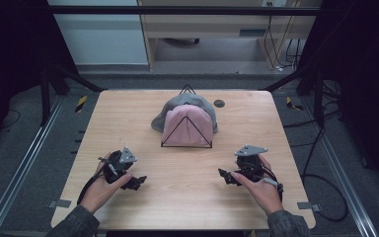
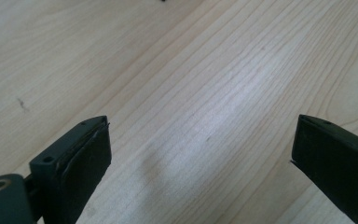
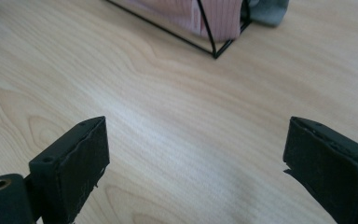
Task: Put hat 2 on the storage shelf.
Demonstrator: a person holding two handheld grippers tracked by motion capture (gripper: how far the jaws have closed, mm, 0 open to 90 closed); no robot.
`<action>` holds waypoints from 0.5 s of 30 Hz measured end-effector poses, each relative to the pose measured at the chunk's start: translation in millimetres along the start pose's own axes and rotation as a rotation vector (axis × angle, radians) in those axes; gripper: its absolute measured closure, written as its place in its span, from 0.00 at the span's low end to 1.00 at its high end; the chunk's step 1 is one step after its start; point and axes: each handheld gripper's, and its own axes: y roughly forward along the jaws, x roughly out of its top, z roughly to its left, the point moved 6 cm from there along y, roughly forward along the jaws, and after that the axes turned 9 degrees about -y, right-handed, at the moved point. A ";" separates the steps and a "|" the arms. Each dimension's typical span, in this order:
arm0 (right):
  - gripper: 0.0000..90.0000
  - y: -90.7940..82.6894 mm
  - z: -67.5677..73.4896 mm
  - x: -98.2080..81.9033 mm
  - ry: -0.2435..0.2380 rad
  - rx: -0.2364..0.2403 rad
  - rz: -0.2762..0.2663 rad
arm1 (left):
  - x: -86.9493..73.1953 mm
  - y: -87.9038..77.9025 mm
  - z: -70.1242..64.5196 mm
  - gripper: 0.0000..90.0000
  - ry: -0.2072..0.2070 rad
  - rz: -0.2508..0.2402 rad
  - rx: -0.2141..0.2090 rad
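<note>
Blocky black padded fingers [image 2: 81, 158] of the left gripper [image 1: 136, 182] spread wide, pinching nothing; same for the right gripper [image 1: 225, 176]. Beyond both, mid pale grained wooden counter [image 1: 187, 192]: thin black wire triangular frame [image 1: 186, 129], holding soft ribbed pink knit cap [image 1: 187, 126], half covering grey fabric cap [image 1: 185, 103] behind.

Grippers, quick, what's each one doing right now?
Left gripper: open, holding nothing, over bare table.
Right gripper: open, holding nothing.
</note>
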 end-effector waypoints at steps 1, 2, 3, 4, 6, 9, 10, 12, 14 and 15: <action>0.08 1.6 0.0 -2.8 0.003 0.006 0.010 | -1.7 1.4 0.8 0.05 -0.003 0.008 0.000; 0.08 2.9 0.2 -5.7 0.012 0.010 0.023 | -3.5 3.3 1.3 0.05 -0.005 0.017 -0.004; 0.08 4.8 -0.3 -8.2 0.014 0.014 0.030 | -5.5 5.5 2.1 0.05 -0.008 0.025 -0.005; 0.08 6.6 -0.3 -10.8 0.020 0.018 0.042 | -7.3 7.2 3.0 0.05 -0.009 0.037 -0.003; 0.09 9.4 -0.1 -14.8 0.031 0.019 0.055 | -10.6 9.9 5.0 0.05 -0.012 0.049 -0.004; 0.09 12.8 0.8 -18.9 0.038 0.027 0.069 | -13.4 11.7 8.8 0.05 -0.023 0.063 -0.007; 0.09 14.5 0.6 -20.4 0.033 0.028 0.074 | -14.2 12.6 10.1 0.05 -0.031 0.064 -0.008; 0.08 17.6 1.2 -23.4 0.038 0.033 0.088 | -16.5 14.9 12.3 0.05 -0.044 0.072 -0.009; 0.08 19.9 1.9 -25.7 0.042 0.034 0.102 | -18.7 16.7 14.3 0.04 -0.048 0.082 -0.014; 0.08 21.1 1.8 -26.7 0.040 0.039 0.105 | -19.2 17.6 15.1 0.03 -0.058 0.078 -0.023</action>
